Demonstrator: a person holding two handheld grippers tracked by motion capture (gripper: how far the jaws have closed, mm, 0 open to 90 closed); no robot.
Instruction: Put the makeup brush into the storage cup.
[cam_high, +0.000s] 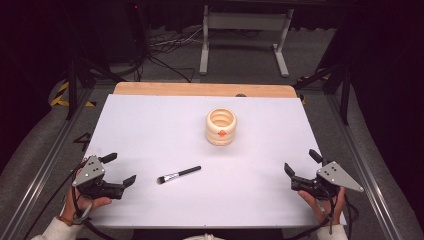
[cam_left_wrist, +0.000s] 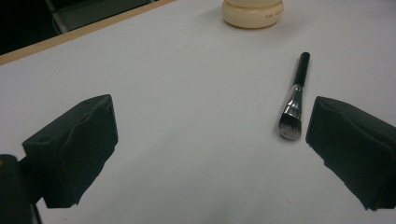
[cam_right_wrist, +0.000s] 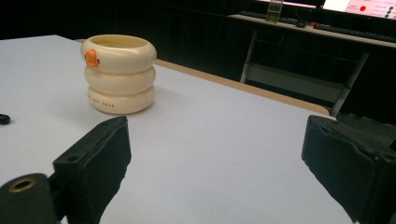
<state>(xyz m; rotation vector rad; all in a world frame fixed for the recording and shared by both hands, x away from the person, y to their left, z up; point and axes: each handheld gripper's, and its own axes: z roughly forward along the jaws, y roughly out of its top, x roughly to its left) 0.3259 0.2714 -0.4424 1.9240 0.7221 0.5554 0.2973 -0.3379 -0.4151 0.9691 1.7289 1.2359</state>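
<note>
At the left, our left gripper (cam_high: 119, 170) rests near the table's (cam_high: 150, 120) front edge with its jaws spread and nothing between them. The makeup brush (cam_high: 178, 175) lies flat just to its right, untouched, so we judge the work not yet begun. Farther back stands the cream ringed cup (cam_high: 220, 126), apparently empty, and our right gripper (cam_high: 301, 162) waits spread and empty.

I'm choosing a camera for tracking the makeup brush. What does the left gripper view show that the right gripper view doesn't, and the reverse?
Left gripper view alone: the whole makeup brush, bristles lying near that open left gripper. Right gripper view alone: the cream ringed cup's open mouth and orange mark, plus a metal frame beyond the table edge, seen past the open right gripper. Both share the white table and the cup.
</note>
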